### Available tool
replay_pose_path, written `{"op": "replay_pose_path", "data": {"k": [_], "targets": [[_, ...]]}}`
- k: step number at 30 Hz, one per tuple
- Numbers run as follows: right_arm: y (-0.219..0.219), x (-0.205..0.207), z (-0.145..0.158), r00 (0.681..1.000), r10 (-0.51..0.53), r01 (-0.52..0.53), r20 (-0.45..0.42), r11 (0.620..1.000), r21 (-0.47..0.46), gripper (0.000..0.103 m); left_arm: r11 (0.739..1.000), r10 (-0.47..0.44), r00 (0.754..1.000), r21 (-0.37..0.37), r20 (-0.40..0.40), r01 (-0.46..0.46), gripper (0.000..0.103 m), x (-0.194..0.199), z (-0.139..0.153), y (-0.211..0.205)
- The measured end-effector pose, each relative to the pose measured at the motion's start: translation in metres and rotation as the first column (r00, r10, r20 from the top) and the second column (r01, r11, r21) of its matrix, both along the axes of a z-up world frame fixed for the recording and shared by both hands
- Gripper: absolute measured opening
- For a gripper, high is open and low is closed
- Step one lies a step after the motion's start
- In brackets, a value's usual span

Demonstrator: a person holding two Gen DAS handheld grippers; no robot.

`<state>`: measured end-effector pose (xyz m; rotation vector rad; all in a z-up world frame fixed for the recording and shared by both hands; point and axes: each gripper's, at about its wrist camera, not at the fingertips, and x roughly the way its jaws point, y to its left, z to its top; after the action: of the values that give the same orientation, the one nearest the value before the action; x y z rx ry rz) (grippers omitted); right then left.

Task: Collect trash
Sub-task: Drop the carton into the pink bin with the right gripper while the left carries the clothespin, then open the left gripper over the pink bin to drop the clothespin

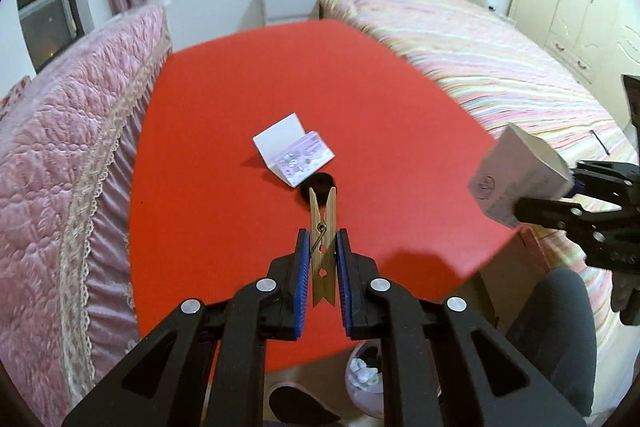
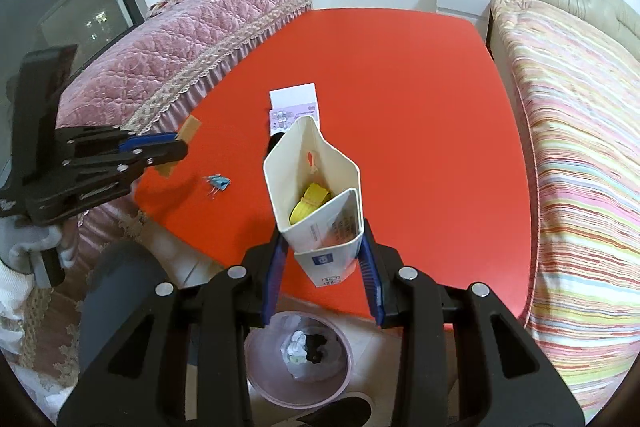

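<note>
My left gripper (image 1: pixel 322 241) is shut on a wooden clothespin (image 1: pixel 322 227), held above the red table (image 1: pixel 224 107). In the right wrist view the left gripper (image 2: pixel 178 147) shows at the left with the clothespin (image 2: pixel 190 128) in its pads. My right gripper (image 2: pixel 324 233) is shut on a white open-topped carton (image 2: pixel 316 179) with a yellow item (image 2: pixel 310 201) inside. The carton (image 1: pixel 516 175) and right gripper (image 1: pixel 560 205) hang over the table's right edge. A pink trash bin (image 2: pixel 298 359) holding crumpled scraps stands on the floor under the table's near edge.
On the table lie an open purple-and-white box (image 1: pixel 294 155), a small black round thing (image 1: pixel 321 183) and blue binder clips (image 2: pixel 217 183). A pink quilted cover (image 1: pixel 72 147) borders the left, a striped bed (image 1: pixel 500 67) the right. A grey-trousered knee (image 2: pixel 120 291) is near the bin.
</note>
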<state>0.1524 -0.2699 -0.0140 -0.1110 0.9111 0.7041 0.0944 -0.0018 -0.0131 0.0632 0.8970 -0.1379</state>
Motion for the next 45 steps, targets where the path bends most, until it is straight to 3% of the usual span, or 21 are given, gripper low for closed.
{"op": "replay_pose_path", "data": {"k": [4,12,22,24,26,27,28,31,42,44,45], "targets": [[-0.006,-0.018,0.003,1.0,0.007,-0.007,0.009,1.0,0.007,0.035,0.999,-0.026,0.999,-0.035,0.031,0.027,0.013,-0.026,0.0,-0.005],[-0.009,-0.063,-0.007,0.998,0.054,-0.054,-0.008,0.999,0.005,0.035,0.995,-0.054,0.998,-0.08,0.022,0.056,0.013,-0.067,-0.011,-0.016],[-0.006,-0.102,-0.049,0.987,0.116,-0.119,-0.114,0.993,-0.023,0.036,0.991,-0.066,0.998,-0.117,-0.015,0.063,0.013,-0.1,-0.022,-0.018],[-0.005,-0.105,-0.054,0.985,0.122,-0.126,-0.125,0.992,-0.024,0.039,0.991,-0.069,0.997,-0.12,-0.019,0.067,0.013,-0.103,-0.022,-0.018],[-0.006,-0.106,-0.056,0.984,0.122,-0.126,-0.128,0.992,-0.027,0.055,0.99,-0.076,0.997,-0.117,-0.02,0.074,0.013,-0.105,-0.021,-0.02],[-0.006,-0.107,-0.056,0.985,0.118,-0.122,-0.124,0.992,-0.028,0.071,0.99,-0.079,0.997,-0.118,-0.02,0.077,0.013,-0.107,-0.021,-0.021],[-0.008,-0.107,-0.056,0.987,0.11,-0.114,-0.118,0.993,-0.032,0.079,0.99,-0.084,0.996,-0.118,-0.021,0.081,0.013,-0.108,-0.021,-0.022],[-0.012,-0.107,-0.056,0.988,0.094,-0.098,-0.12,0.995,-0.031,0.089,0.989,-0.097,0.995,-0.119,-0.027,0.093,0.013,-0.11,-0.022,-0.026],[-0.036,-0.103,-0.042,0.997,-0.001,-0.002,-0.074,0.999,-0.04,0.094,0.972,-0.207,0.975,-0.127,-0.084,0.196,0.013,-0.112,-0.035,-0.055],[-0.04,-0.102,-0.039,0.998,-0.01,0.007,-0.069,0.999,-0.035,0.095,0.966,-0.232,0.968,-0.138,-0.093,0.218,0.017,-0.112,-0.036,-0.059],[-0.042,-0.102,-0.038,0.998,-0.014,0.012,-0.068,0.999,-0.033,0.095,0.964,-0.238,0.967,-0.143,-0.095,0.223,0.026,-0.111,-0.037,-0.061]]}}
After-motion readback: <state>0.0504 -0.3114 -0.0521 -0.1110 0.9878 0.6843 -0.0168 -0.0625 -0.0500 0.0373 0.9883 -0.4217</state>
